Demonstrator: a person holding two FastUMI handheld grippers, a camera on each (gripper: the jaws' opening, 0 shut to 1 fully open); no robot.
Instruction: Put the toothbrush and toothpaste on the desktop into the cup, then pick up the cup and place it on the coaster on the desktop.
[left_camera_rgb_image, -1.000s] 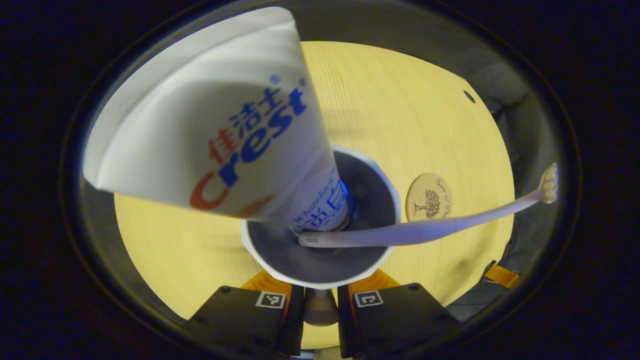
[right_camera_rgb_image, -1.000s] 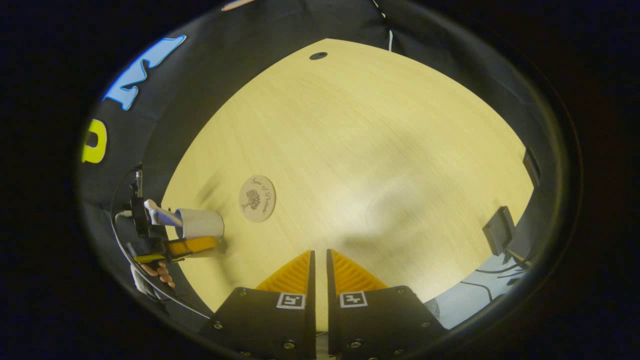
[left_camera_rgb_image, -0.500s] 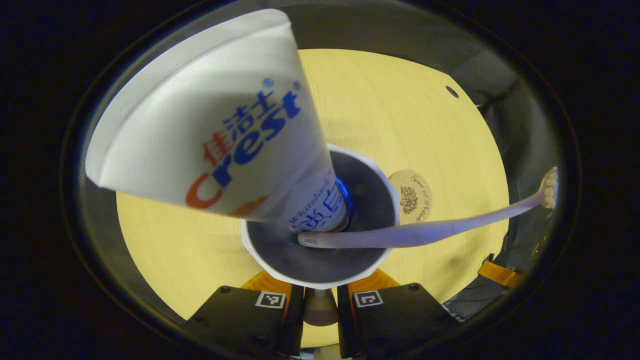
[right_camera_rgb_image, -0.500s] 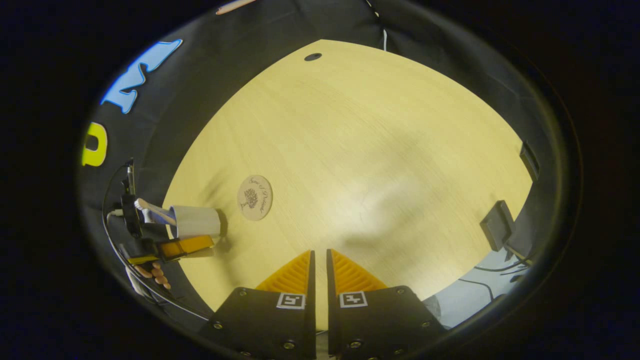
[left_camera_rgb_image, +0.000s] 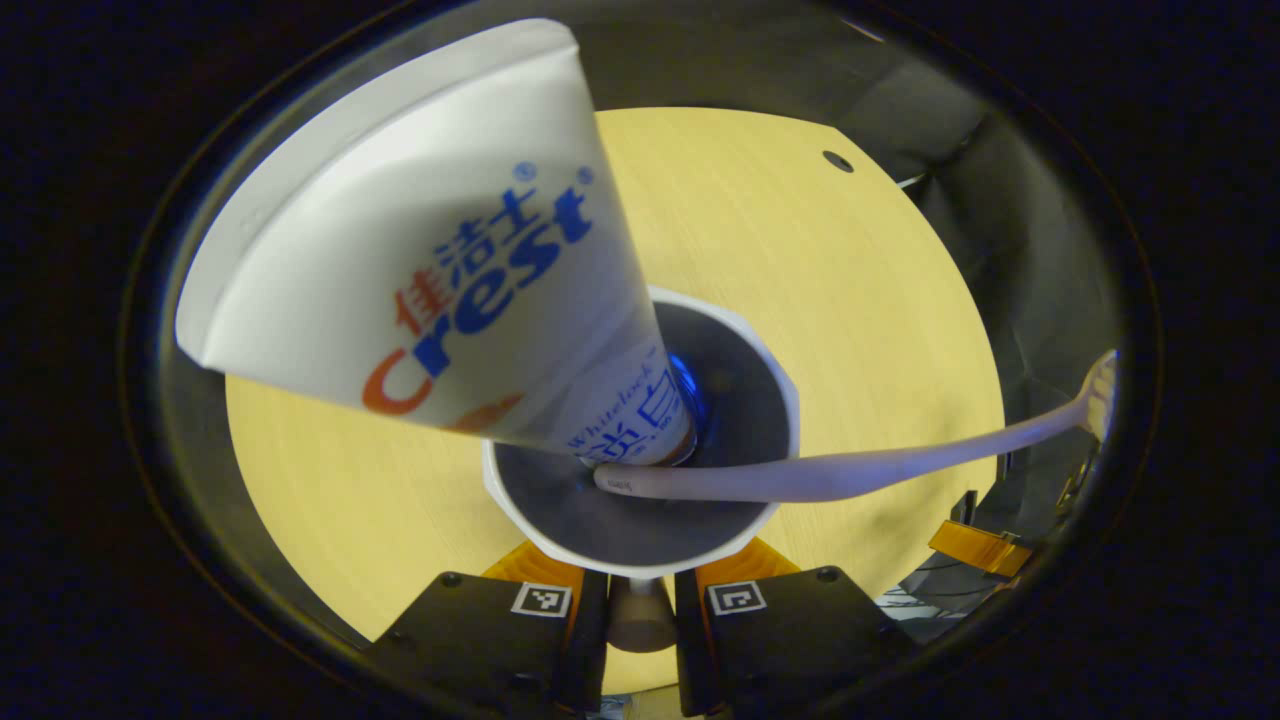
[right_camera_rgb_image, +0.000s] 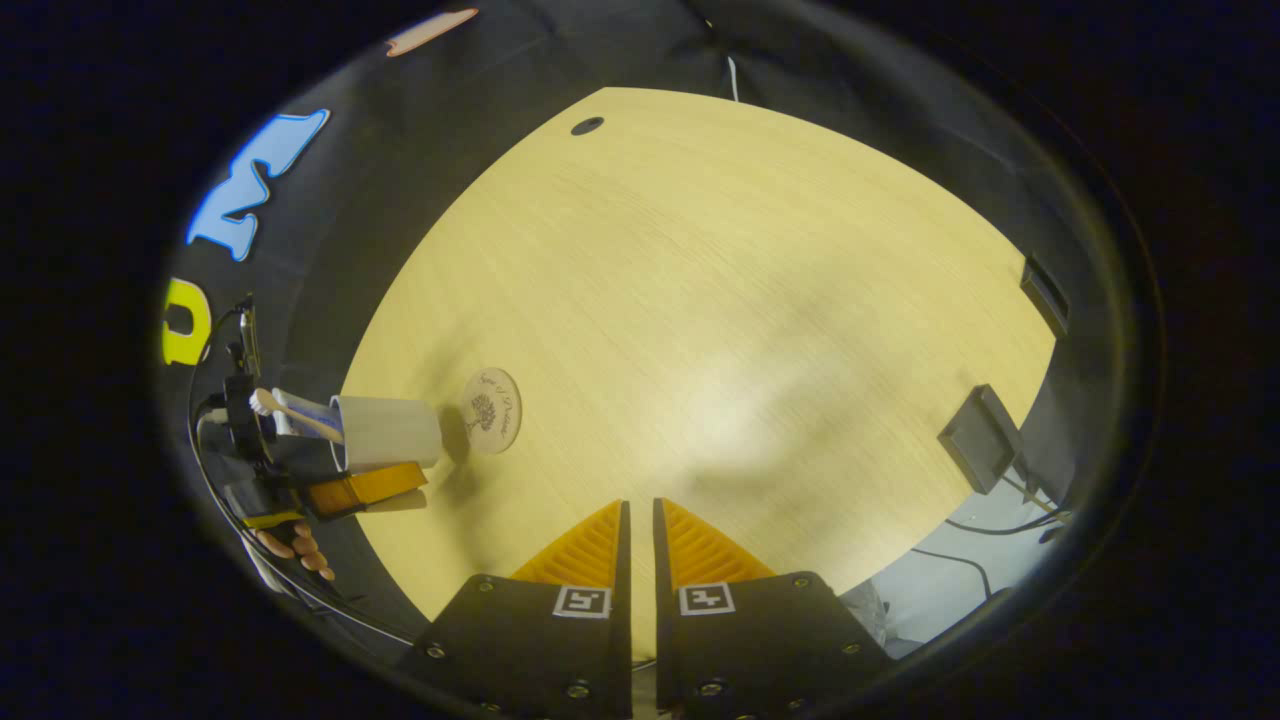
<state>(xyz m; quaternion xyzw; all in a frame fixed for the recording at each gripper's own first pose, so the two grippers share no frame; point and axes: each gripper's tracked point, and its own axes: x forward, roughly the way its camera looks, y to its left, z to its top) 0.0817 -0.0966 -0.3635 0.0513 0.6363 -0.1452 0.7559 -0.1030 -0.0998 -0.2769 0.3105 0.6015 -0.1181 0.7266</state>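
Between the fingers of the left gripper the cup was clamped, with toothpaste and toothbrush already inside. The carrying step was judged underway: next, lowering onto the coaster, just beyond, was required. The right gripper was held clenched, empty.

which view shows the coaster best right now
The right gripper view: the coaster lies in plain sight on the table, its whole round face showing, right beside the cup held by the left gripper. In the left gripper view the cup and toothpaste fill the middle, and I cannot make out the coaster.
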